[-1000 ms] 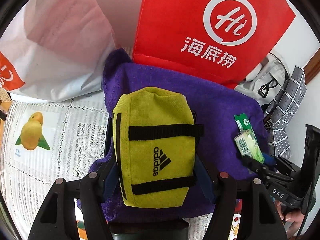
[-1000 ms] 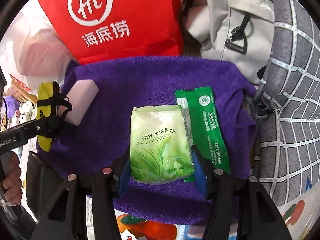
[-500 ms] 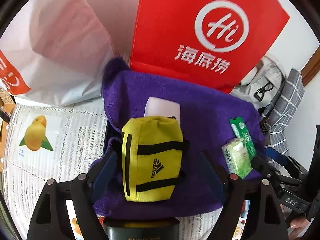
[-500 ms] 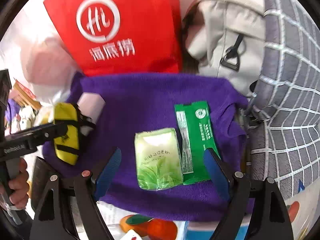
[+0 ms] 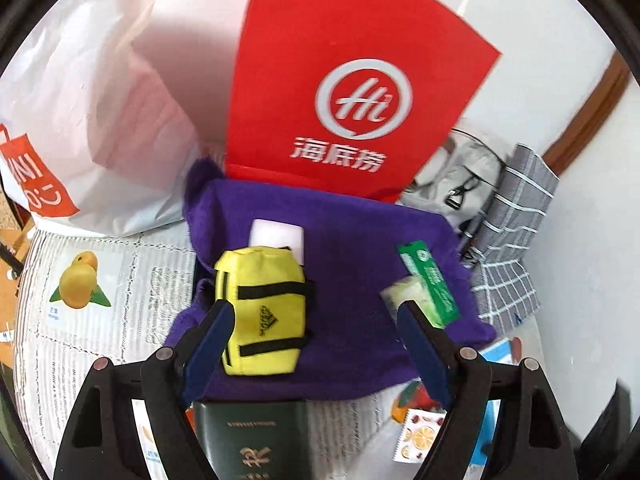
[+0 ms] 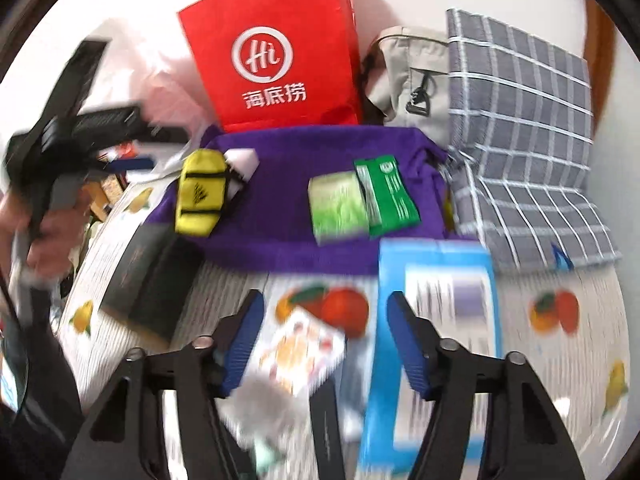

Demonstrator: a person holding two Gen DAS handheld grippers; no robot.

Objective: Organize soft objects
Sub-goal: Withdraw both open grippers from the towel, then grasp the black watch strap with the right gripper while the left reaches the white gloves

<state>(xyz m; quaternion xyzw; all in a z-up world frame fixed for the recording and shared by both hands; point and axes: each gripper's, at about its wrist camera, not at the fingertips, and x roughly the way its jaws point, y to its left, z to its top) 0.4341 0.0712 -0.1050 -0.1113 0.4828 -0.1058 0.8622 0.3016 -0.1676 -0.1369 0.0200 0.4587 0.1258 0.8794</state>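
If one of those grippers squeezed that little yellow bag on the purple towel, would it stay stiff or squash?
The yellow pouch looks like woven fabric with rounded, puffed sides, so it would probably squash somewhat. It seems light for its size. Lying flat on the purple towel, it is unlikely to roll, and the black straps may snag a finger.

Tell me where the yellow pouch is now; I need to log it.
The yellow pouch lies on the purple towel near its left edge, partly over a white block, ahead of the left wrist camera.

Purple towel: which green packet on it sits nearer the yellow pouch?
The pale green tissue packet. It lies between the yellow pouch and the dark green sachet, whose edge it touches.
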